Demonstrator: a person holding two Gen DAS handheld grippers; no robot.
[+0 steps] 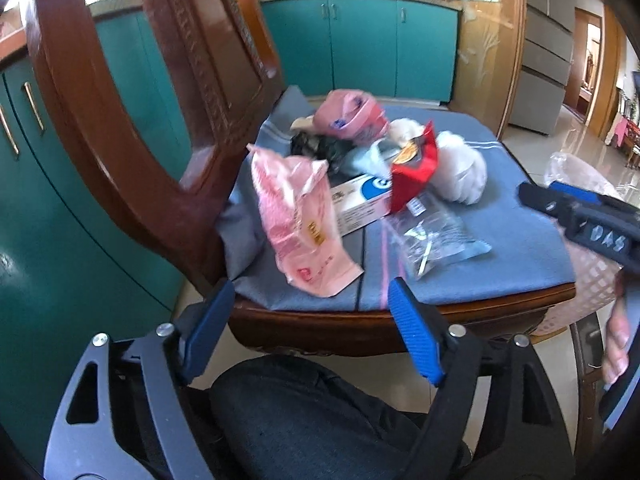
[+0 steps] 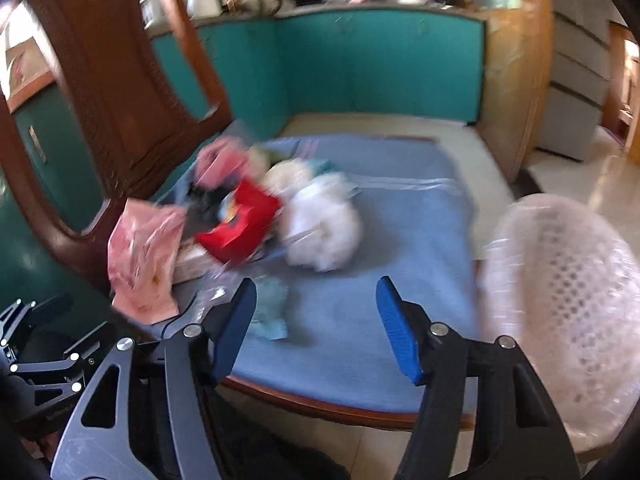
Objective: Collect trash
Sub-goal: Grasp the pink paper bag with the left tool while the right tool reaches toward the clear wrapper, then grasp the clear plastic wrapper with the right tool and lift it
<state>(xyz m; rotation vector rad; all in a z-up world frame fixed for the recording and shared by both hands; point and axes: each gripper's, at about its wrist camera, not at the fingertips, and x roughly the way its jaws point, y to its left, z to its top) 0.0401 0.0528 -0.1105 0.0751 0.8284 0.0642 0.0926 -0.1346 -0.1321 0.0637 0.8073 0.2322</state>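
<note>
Trash lies heaped on a wooden chair's blue seat cushion (image 1: pixel 516 236): a pink plastic wrapper (image 1: pixel 296 220), a white box (image 1: pixel 360 200), a red snack bag (image 1: pixel 414 168), a clear plastic bag (image 1: pixel 436 240), white crumpled tissue (image 1: pixel 460 164) and a pink packet (image 1: pixel 352 114). My left gripper (image 1: pixel 310 312) is open and empty at the seat's front edge, just short of the pink wrapper. My right gripper (image 2: pixel 316 308) is open and empty over the cushion's (image 2: pixel 400 216) front, near the red bag (image 2: pixel 240 220) and tissue (image 2: pixel 324 232). It also shows in the left wrist view (image 1: pixel 580 216).
A pale pink lattice waste basket (image 2: pixel 568 292) with a plastic liner stands right of the chair. The carved chair back (image 1: pixel 132 120) rises at left. Teal kitchen cabinets (image 1: pixel 360 48) stand behind. My knee (image 1: pixel 304 412) is below the seat edge.
</note>
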